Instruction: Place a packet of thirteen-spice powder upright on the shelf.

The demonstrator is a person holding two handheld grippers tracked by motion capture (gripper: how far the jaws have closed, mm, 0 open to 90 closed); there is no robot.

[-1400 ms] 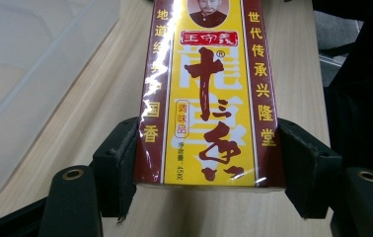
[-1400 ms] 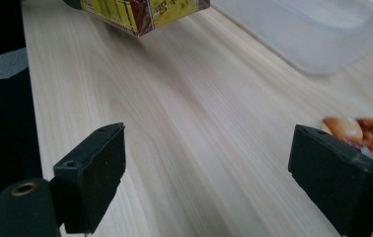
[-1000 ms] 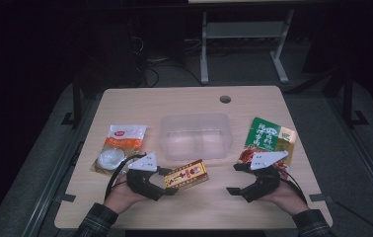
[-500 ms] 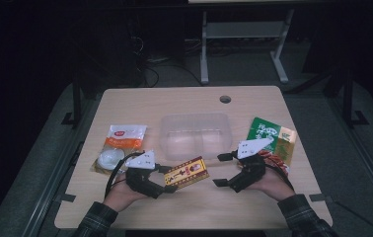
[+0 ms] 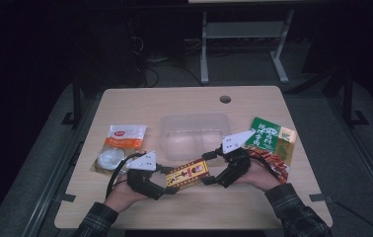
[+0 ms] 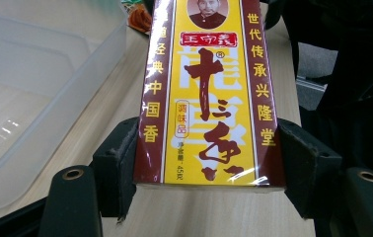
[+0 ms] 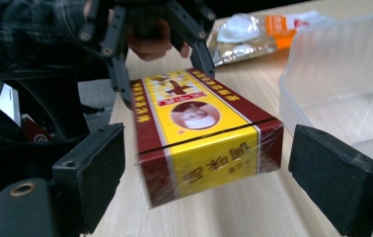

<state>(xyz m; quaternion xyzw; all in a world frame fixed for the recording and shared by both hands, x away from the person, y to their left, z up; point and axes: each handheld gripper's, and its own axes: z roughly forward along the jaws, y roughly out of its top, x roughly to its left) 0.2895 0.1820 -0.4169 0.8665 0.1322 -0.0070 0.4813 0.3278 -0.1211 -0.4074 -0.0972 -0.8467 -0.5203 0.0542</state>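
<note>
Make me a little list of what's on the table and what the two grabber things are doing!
held thing: red and yellow spice box, wrapped in clear film
left gripper: jaws pressed on both sides of one end of the box
right gripper: jaws open around the other end, gaps on both sides
middle of table: clear plastic tub, nothing visible inside
left side: orange and white packet
right side: green packet
table: light wood
</note>
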